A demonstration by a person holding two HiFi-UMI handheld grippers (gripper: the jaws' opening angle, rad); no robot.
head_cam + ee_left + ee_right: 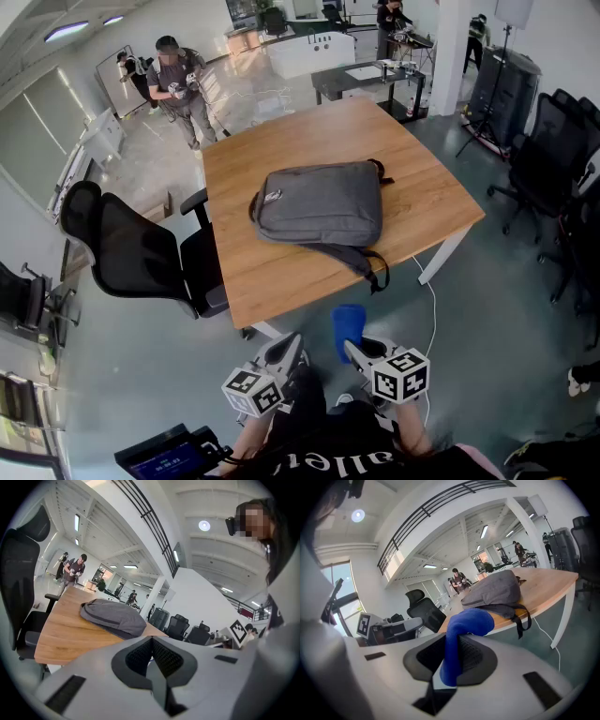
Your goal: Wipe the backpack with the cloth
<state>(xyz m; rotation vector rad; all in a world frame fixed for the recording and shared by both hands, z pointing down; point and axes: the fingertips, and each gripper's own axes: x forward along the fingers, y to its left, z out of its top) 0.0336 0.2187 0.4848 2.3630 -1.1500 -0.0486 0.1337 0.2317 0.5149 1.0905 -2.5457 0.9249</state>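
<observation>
backpack: grey backpack lies flat on the wooden table, ahead of both grippers and well apart from them; in the right gripper view it is up and right of the jaws, in the left gripper view up and left of them
backpack contents: looks closed, inside not visible
backpack label: small light tag at the end left of the grippers, too small to read
strap: 1 black strap hangs over the table edge on the side facing the grippers
cloth: blue cloth is off the backpack, pinched in the right gripper, the free end bunched and folded over above the tips
right gripper: right gripper clamped on the cloth, both pads pressing it, held low in front of the table edge
left gripper: left gripper closed, pads meeting with nothing between them, just beside the right gripper, touching nothing
markers: 1 cube with black-and-white square markers on each gripper, no readable text
writing: white letters on the wearer's black top, behind the grippers, cut off, roughly "alle"
chair: black office chair ahead-left of the left gripper, at the table's left side
cable: white cable drops from the table to the floor, right of the right gripper
person: 1 person stands far beyond the table
</observation>
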